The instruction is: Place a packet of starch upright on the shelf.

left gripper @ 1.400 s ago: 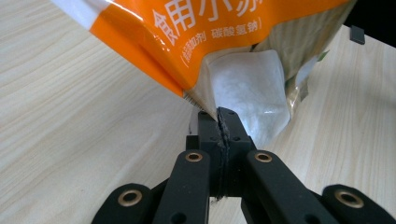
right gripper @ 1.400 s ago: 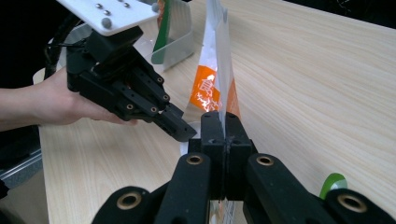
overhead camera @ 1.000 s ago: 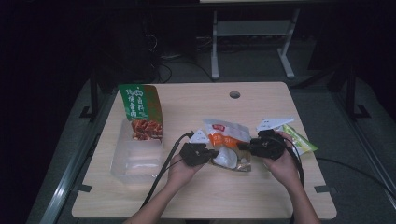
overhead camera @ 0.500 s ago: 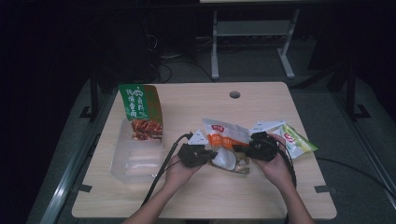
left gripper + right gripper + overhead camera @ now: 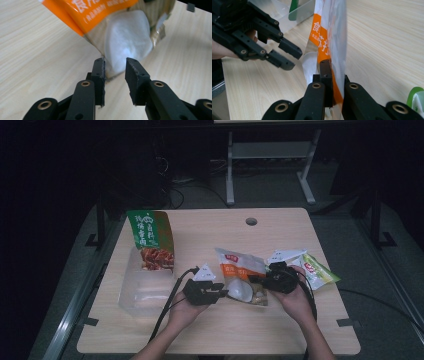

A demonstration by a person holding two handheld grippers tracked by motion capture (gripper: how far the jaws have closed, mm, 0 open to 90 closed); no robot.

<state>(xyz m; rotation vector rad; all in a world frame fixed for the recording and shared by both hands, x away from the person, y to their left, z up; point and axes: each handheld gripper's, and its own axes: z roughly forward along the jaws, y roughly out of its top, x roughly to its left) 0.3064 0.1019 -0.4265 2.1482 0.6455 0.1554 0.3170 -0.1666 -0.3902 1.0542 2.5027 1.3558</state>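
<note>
While our right gripper [image 5: 329, 75] stays clamped on the edge of the orange snack pouch [image 5: 240, 270], its jaws pressed together on the film with the pouch rising upright between them in the right gripper view, our left gripper [image 5: 115, 72] has just been opening. Its jaws now stand apart, with the pouch's near corner and the white lump behind the clear window between them but no pad pressing on it.

A second ago both our grippers sat against the pouch in the middle of the tabletop [image 5: 210, 335]; now the left one [image 5: 220, 292] has let go at the pouch's left end and the right one [image 5: 260, 280] alone holds its right end. We judge that the pouch has passed to the right hand, so the left is free to re-grip or reach for something else.

Further out, a clear plastic bin [image 5: 145, 290] sits at the left of the tabletop with a green snack bag [image 5: 150, 237] standing in its far end. To the right of our right hand lie a white packet [image 5: 285, 255] and a green-and-yellow packet [image 5: 317, 272], just beside each other. We take the bin as the likely place for the pouch.
</note>
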